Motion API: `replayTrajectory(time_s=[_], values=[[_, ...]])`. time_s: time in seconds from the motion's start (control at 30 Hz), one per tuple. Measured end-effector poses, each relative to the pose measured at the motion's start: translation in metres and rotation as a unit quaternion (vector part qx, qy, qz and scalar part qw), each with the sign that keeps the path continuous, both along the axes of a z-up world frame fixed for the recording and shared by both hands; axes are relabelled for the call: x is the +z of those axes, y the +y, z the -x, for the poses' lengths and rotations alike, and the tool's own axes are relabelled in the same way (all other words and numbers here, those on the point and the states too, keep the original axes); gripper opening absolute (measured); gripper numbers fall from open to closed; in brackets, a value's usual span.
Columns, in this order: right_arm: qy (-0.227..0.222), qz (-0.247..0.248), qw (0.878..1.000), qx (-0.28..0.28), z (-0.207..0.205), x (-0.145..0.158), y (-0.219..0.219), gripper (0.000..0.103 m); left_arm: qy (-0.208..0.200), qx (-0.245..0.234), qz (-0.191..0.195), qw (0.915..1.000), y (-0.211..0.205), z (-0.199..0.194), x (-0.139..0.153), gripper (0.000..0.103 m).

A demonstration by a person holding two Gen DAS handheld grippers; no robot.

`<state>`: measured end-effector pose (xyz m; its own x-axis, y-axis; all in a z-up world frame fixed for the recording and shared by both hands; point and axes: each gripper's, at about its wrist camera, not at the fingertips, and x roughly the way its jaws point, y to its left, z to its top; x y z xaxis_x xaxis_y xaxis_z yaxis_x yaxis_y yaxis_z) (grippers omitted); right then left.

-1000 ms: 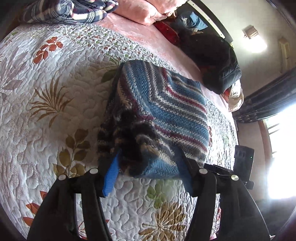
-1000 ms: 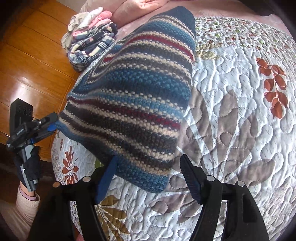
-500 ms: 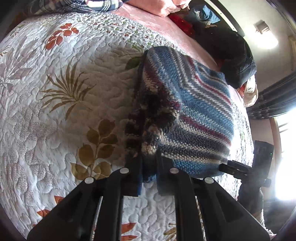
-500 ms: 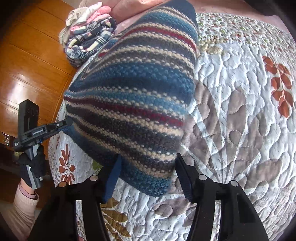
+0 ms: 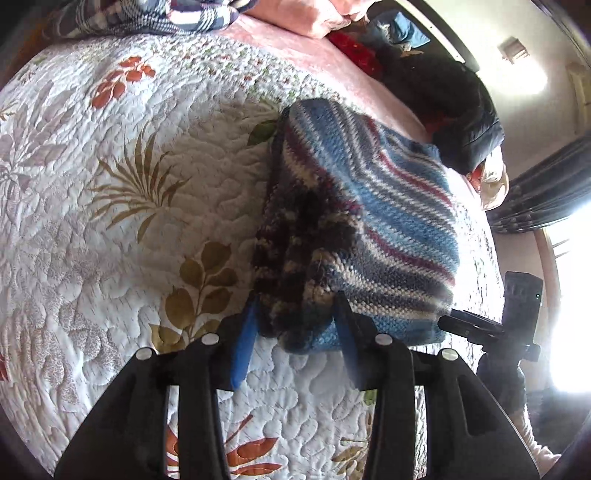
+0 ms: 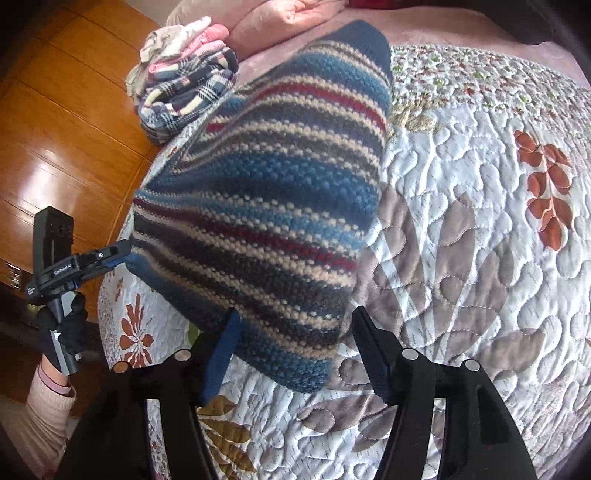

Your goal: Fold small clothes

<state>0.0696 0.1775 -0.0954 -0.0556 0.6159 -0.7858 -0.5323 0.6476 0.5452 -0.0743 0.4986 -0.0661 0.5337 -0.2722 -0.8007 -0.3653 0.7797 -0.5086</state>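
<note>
A folded striped knit garment [image 5: 373, 221], in blue, red, cream and dark yarn, lies on the quilted floral bedspread [image 5: 110, 229]. My left gripper [image 5: 293, 332] is open, its blue-padded fingers [image 5: 242, 343] straddling the garment's bunched near corner without pinching it. In the right wrist view the same knit [image 6: 266, 221] fills the middle, and my right gripper [image 6: 295, 347] is open with the garment's near corner between its fingers. Each gripper also shows in the other's view: the right gripper [image 5: 465, 325] at the knit's right corner, the left gripper [image 6: 110, 254] at its left corner.
A stack of folded plaid and pink clothes [image 6: 184, 85] sits by a pink pillow [image 6: 280, 22] at the bed's head. A dark jacket [image 5: 454, 110] lies on the far side. The wooden floor [image 6: 55, 129] runs beside the bed, and a gloved hand [image 6: 66, 325] holds the left gripper.
The left gripper, pinched on the knit's corner half a second ago, has spread its fingers. The right gripper stayed open and has crept slightly closer to its corner.
</note>
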Motion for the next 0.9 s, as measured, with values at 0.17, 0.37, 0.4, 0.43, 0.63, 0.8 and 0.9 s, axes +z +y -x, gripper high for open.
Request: replayTrajectory(time_s=[0.17, 0.37, 0.4, 0.43, 0.63, 0.8, 0.9], values=[[-0.001, -0.009, 1.000, -0.023, -0.013, 0.005, -0.017, 0.065, -0.027, 0.024, 0.006, 0.9993, 0.029, -0.044, 0.021, 0.047], [0.004, -0.023, 0.999, -0.029, -0.017, 0.003, -0.019, 0.065, 0.013, 0.024, 0.034, 0.9990, 0.049, -0.120, -0.005, 0.047], [0.004, -0.023, 0.999, -0.028, -0.017, 0.002, -0.017, 0.065, 0.017, 0.022, 0.048, 0.9985, 0.049, -0.126, -0.012, 0.046], [0.005, -0.023, 0.999, -0.028, -0.017, 0.002, -0.015, 0.065, 0.022, 0.021, 0.063, 0.9976, 0.049, -0.133, -0.018, 0.045], [-0.007, -0.013, 1.000, -0.019, -0.014, -0.002, -0.012, 0.065, 0.006, 0.019, 0.012, 0.9997, 0.035, -0.145, -0.013, 0.009], [-0.008, -0.008, 1.000, -0.019, -0.011, -0.003, -0.008, 0.065, -0.038, 0.015, -0.103, 0.9939, 0.019, -0.129, 0.011, 0.008], [-0.008, -0.005, 1.000, -0.018, -0.009, -0.003, -0.007, 0.065, 0.007, 0.001, -0.078, 0.9969, 0.025, -0.132, -0.020, 0.009]])
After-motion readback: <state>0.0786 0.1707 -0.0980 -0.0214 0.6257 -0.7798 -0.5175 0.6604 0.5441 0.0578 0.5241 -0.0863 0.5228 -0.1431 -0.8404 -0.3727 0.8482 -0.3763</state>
